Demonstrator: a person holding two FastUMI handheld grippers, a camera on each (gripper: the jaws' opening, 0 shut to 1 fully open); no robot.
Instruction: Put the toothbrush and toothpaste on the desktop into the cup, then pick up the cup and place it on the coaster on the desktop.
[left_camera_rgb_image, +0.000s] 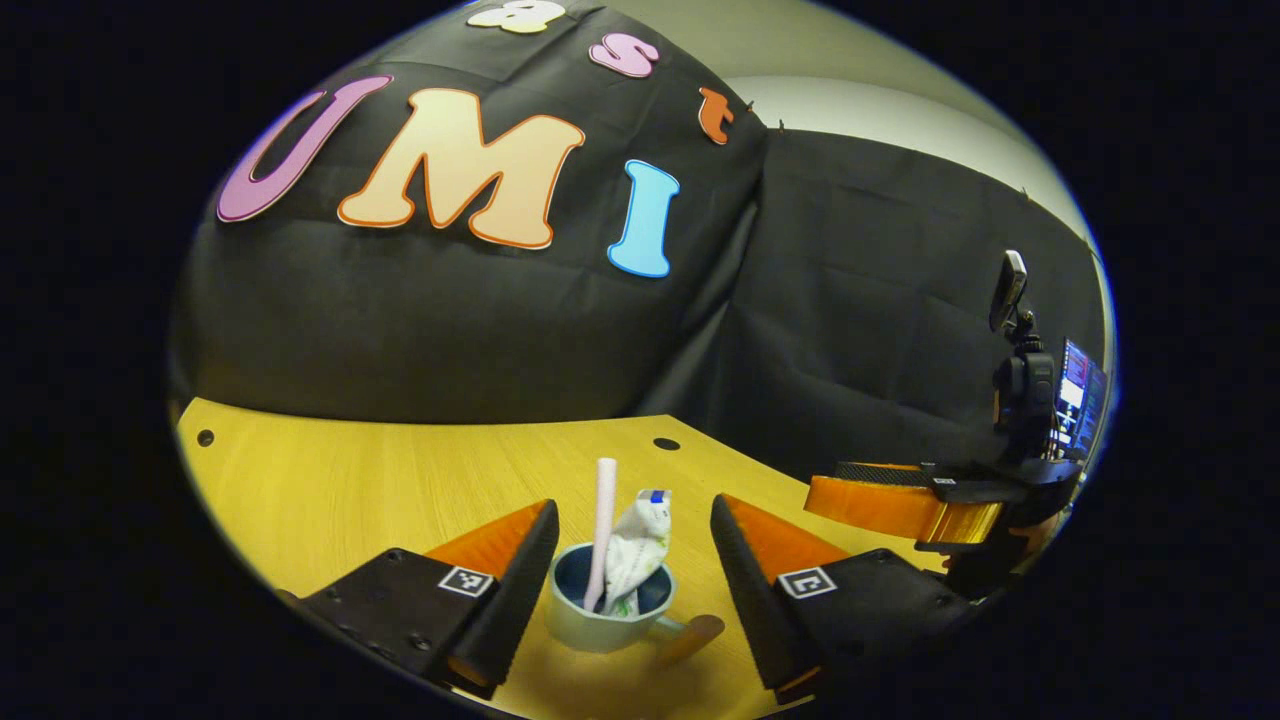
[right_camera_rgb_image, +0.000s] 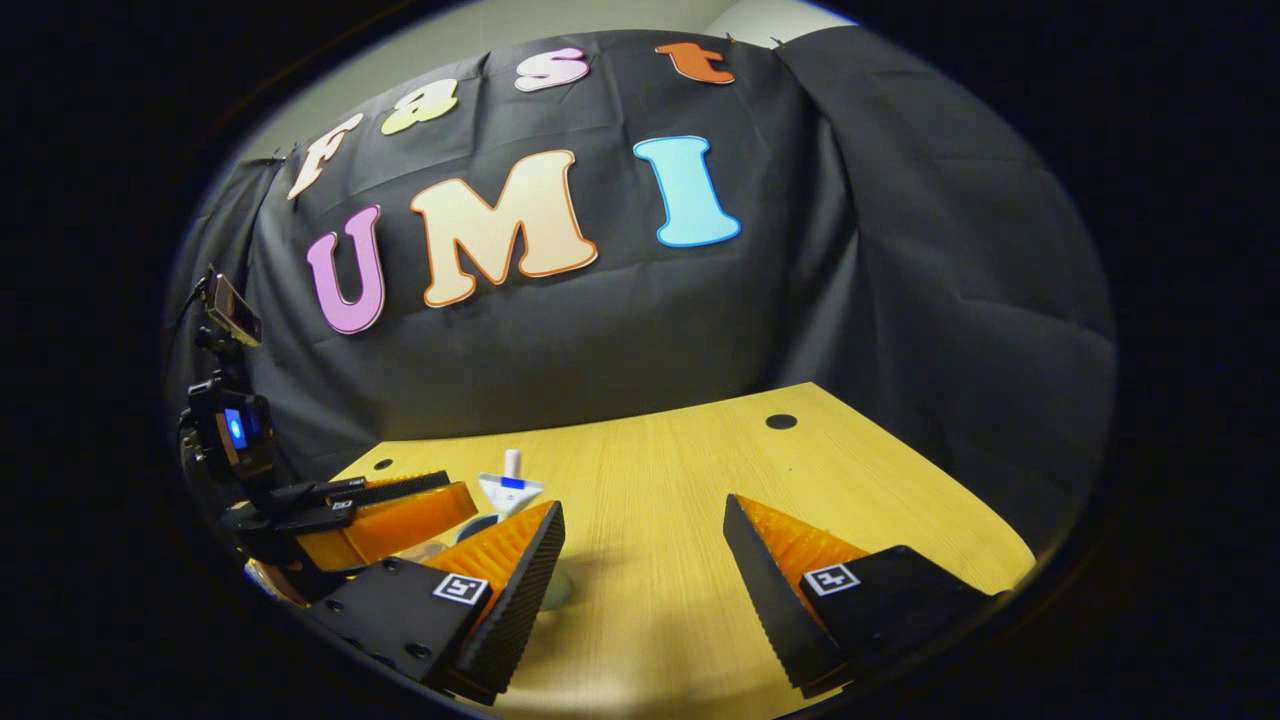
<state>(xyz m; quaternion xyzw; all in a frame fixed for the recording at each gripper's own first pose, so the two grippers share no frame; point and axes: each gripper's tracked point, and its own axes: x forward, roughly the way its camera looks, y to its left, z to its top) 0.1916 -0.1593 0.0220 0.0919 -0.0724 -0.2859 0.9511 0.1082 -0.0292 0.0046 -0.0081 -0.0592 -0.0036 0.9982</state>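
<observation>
Blue-grey cup (left_camera_rgb_image: 610, 605) sits between my left claw (left_camera_rgb_image: 633, 570), fingers wide. Toothbrush (left_camera_rgb_image: 603, 530), toothpaste (left_camera_rgb_image: 637, 550) inside. Crooked squeeze could tip cup. Right claw (right_camera_rgb_image: 640, 570) wide, empty.

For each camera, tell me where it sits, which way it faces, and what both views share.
Left gripper view: rides the left tongs, facing the cup between its open fingers; right tongs at right.
Right gripper view: rides the right tongs, open over bare desktop, facing the wall; left tongs at left.
Shared: desktop, toothpaste, toothbrush.
</observation>
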